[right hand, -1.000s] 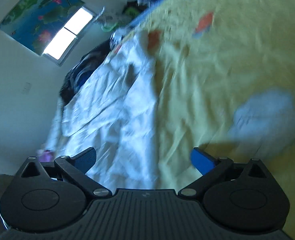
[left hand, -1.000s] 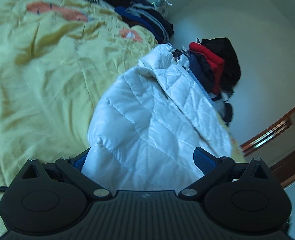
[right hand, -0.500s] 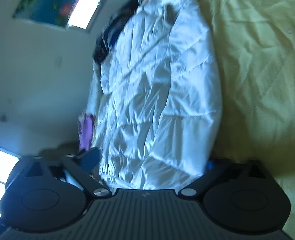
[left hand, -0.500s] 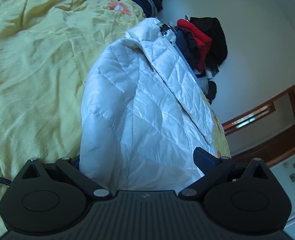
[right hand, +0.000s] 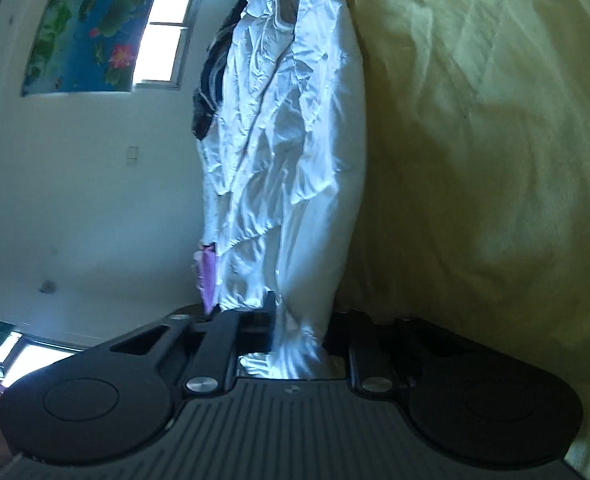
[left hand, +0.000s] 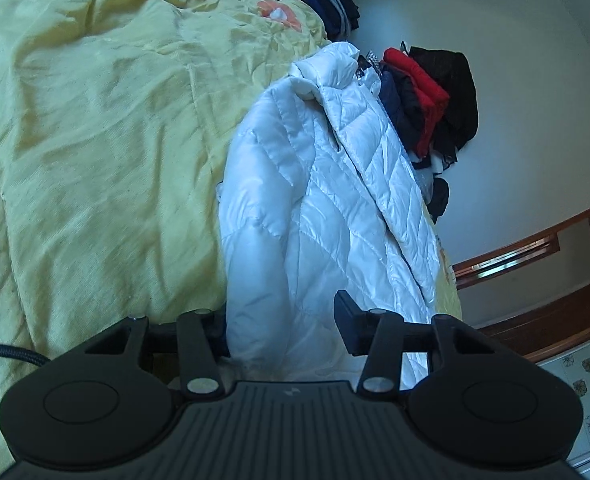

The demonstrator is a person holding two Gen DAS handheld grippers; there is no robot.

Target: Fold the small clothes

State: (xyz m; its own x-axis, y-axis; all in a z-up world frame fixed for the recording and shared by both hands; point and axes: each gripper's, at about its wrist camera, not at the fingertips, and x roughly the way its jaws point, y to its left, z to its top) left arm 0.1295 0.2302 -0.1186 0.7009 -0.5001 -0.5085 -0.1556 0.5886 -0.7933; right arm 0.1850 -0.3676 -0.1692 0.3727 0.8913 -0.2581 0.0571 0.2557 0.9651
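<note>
Left wrist view: the white quilted jacket [left hand: 319, 208] is draped along the yellow bedspread [left hand: 103, 140] edge, its hem clamped by the left gripper [left hand: 285, 330], whose left finger is mostly hidden. The right gripper [right hand: 299, 332] is clenched on bunched hem; fingertips are obscured. No writing is legible.

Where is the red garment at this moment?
In the left wrist view, the red garment sits upper right in a dark clothes pile against the wall, just past the white jacket's collar.
</note>
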